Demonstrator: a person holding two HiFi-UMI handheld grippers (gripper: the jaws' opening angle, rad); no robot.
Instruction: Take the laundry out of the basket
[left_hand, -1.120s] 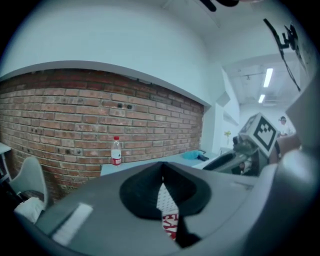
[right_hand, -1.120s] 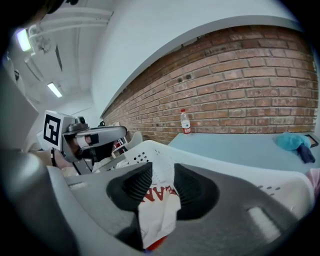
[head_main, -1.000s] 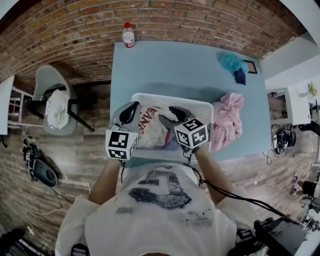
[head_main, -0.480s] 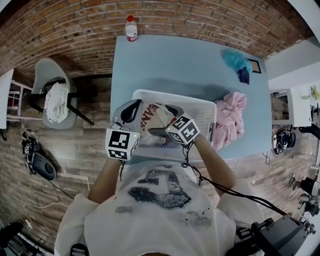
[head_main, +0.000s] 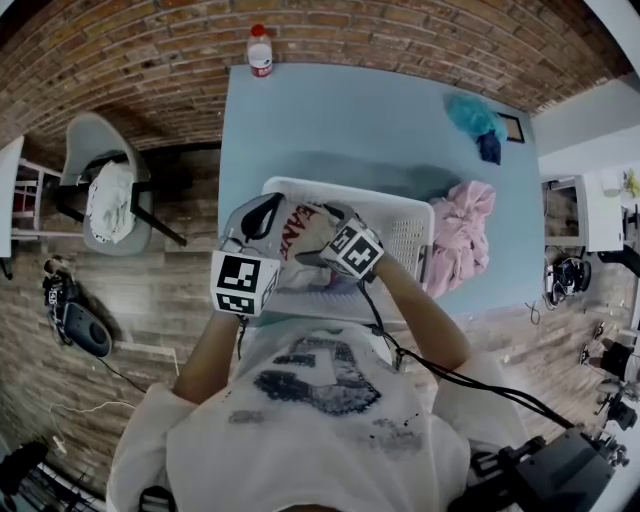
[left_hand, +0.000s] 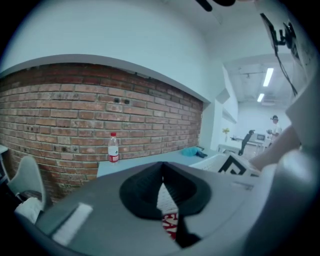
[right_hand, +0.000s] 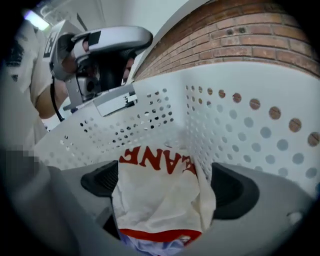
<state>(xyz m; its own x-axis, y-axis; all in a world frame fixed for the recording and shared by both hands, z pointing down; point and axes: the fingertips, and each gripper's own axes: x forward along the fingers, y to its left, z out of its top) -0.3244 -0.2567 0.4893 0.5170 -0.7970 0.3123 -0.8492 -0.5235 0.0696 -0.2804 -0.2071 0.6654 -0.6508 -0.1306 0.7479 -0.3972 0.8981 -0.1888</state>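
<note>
A white perforated laundry basket (head_main: 400, 205) stands at the near edge of the light blue table (head_main: 350, 120). Inside it lies a white garment with red letters (head_main: 293, 232). My right gripper (head_main: 318, 238) reaches into the basket. Its jaws are opening wide, with the garment (right_hand: 160, 195) bunched between the dark pads (right_hand: 235, 192); no firm press shows. My left gripper (head_main: 262, 215) hovers over the basket's left side, shut and empty. In its own view the left gripper (left_hand: 162, 182) has its pads together, with red lettering (left_hand: 170, 225) below.
A pink pile of clothes (head_main: 462, 235) lies on the table right of the basket. Teal and dark cloths (head_main: 472, 120) sit at the far right corner, and a bottle (head_main: 259, 50) at the far left. A chair with cloth (head_main: 105, 195) stands left of the table.
My right gripper has moved left and down into the basket over the white garment, and its jaws have spread apart. The left gripper has barely moved.
</note>
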